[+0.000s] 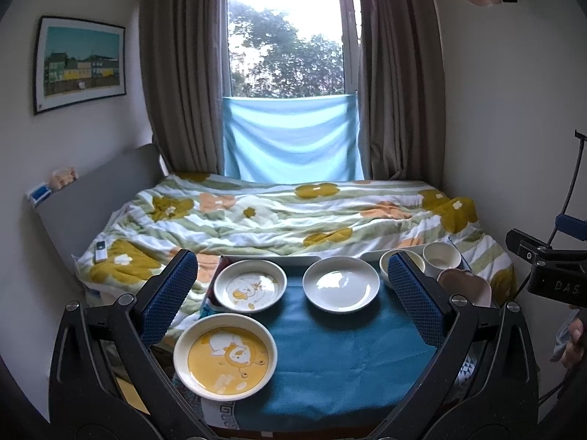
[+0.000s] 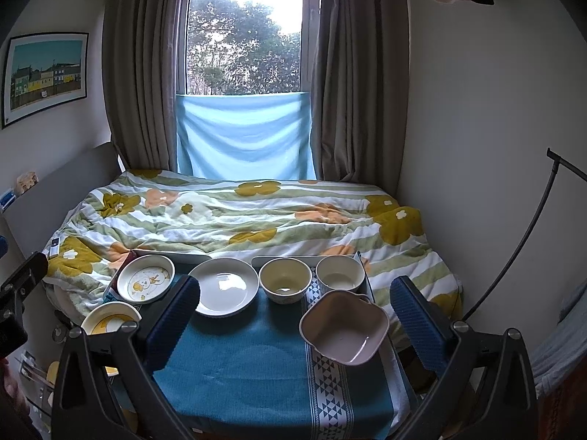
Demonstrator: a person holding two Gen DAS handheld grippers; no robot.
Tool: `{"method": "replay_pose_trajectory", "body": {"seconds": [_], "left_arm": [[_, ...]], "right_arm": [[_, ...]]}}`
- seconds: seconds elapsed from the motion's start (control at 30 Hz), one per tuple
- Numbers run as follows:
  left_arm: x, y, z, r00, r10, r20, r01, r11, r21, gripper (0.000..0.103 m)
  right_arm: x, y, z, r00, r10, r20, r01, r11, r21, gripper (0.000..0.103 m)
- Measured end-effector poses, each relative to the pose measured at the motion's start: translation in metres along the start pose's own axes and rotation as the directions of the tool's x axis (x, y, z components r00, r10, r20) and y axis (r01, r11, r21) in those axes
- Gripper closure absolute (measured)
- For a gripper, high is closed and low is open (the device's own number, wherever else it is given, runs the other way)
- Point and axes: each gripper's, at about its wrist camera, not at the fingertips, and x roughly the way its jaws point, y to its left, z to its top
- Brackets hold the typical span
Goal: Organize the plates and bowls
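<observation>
Fingers [image 1: 172,293] of left gripper [image 1: 293,300] and right gripper [image 2: 293,315] spread, empty, hovering over bench [image 2: 238,366]; plates [image 1: 341,288] left, bowls [image 2: 285,279] right, unstacked, likely awaiting sorting.

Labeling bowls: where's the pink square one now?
In the right wrist view, the pink square bowl sits near-right on the blue cloth, in front of two round bowls.
</observation>
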Motion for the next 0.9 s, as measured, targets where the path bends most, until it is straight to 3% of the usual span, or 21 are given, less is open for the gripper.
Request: {"method": "replay_pose_trajectory", "body": {"seconds": [0.43, 0.57, 0.77, 0.9], "left_arm": [[0.001, -0.001, 0.001, 1.000, 0.008, -0.024, -0.008, 1.000, -0.009, 0.000], [0.002, 0.005, 0.004, 0.998, 0.056, -0.040, -0.057, 0.998, -0.028, 0.000], [0.011, 0.038, -0.017, 0.981, 0.100, -0.167, -0.122, 0.984, -0.127, 0.000], [0.022, 0.071, -0.057, 0.954, 0.133, -0.269, -0.181, 0.970, -0.163, 0.000]], "right_arm": [[-0.002, 0.002, 0.003, 1.000, 0.007, -0.008, -0.007, 1.000, -0.005, 0.000], [-0.003, 0.004, 0.007, 1.000, 0.025, -0.010, -0.025, 0.999, -0.022, 0.000], [0.020, 0.018, 0.002, 0.992, 0.112, -0.060, -0.117, 0.990, -0.083, 0.000], [0.052, 0.039, -0.011, 0.973, 0.194, -0.128, -0.209, 0.971, -0.114, 0.000]]}}
